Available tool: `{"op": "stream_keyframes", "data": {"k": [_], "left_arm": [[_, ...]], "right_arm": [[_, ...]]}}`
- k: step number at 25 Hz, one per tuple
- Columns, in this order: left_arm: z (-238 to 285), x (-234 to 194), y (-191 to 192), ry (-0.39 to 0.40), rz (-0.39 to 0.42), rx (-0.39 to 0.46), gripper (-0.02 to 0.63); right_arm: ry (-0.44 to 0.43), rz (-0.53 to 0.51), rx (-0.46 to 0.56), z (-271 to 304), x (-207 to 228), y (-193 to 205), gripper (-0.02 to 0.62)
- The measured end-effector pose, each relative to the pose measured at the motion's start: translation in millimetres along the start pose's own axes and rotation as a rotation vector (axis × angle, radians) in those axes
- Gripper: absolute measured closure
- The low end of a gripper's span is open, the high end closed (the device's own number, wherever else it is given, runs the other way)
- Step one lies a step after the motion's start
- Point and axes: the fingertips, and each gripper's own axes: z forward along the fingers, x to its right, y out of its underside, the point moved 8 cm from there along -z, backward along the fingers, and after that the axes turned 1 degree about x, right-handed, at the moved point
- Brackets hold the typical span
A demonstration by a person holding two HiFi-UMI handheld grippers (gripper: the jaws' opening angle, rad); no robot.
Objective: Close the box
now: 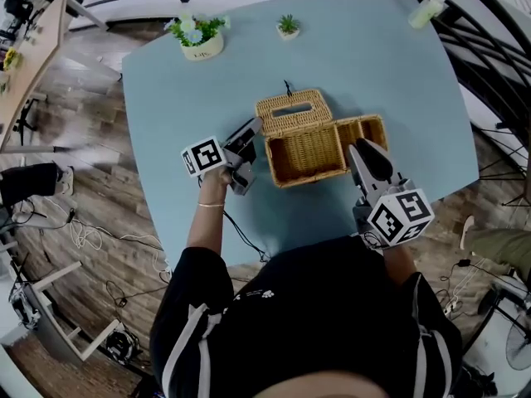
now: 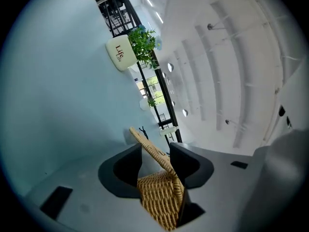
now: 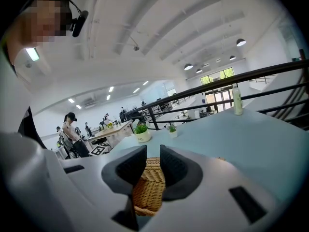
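the wicker box [image 1: 311,174] sits in the middle of the blue table [image 1: 373,65], just in front of the person, open side up and apparently with nothing in it. its long axis runs side to side across their body, the right end swung a touch further away. the lid [image 1: 294,111], with a slot cut in it, is joined along the far long edge and leans back away from them, so the slot faces up and outward, not down over the box. a smaller wicker section [image 1: 365,127] joins on at the right end

the left gripper [image 1: 253,129] lies level at the box's left end, right at the lid's near corner. its jaws stand wide apart, and the lid's edge [image 2: 149,146] passes slantwise between them with a gap on one side, so nothing is pinched. my guess is it is lined up there to catch or nudge that corner and swing the lid forward

the right gripper [image 1: 355,149] angles down onto the wall between the main box and the side section. its jaws are drawn close with wicker [image 3: 145,192] filling the narrow gap, so it looks clamped on that wall, most likely to stop the light box from sliding while the lid is worked. closing has not begun
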Motion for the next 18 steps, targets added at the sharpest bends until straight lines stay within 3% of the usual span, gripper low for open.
{"op": "stream_keyframes", "data": {"k": [3, 9, 18], "left_arm": [[5.6, -9.1, -4.6, 0.006, -0.067, 0.029, 0.445], [11.9, -23.6, -4.6, 0.008, -0.118, 0.03, 0.446], [17.9, -23.2, -9.8, 0.012, -0.103, 0.065, 0.476]], "right_arm": [[0.019, 0.007, -0.001, 1.5, 1.6, -0.4, 0.509], [0.044, 0.016, 0.0, -1.9, -2.8, 1.3, 0.509], [0.068, 0.029, -0.004, -2.4, -3.4, 3.6, 0.509]]}}
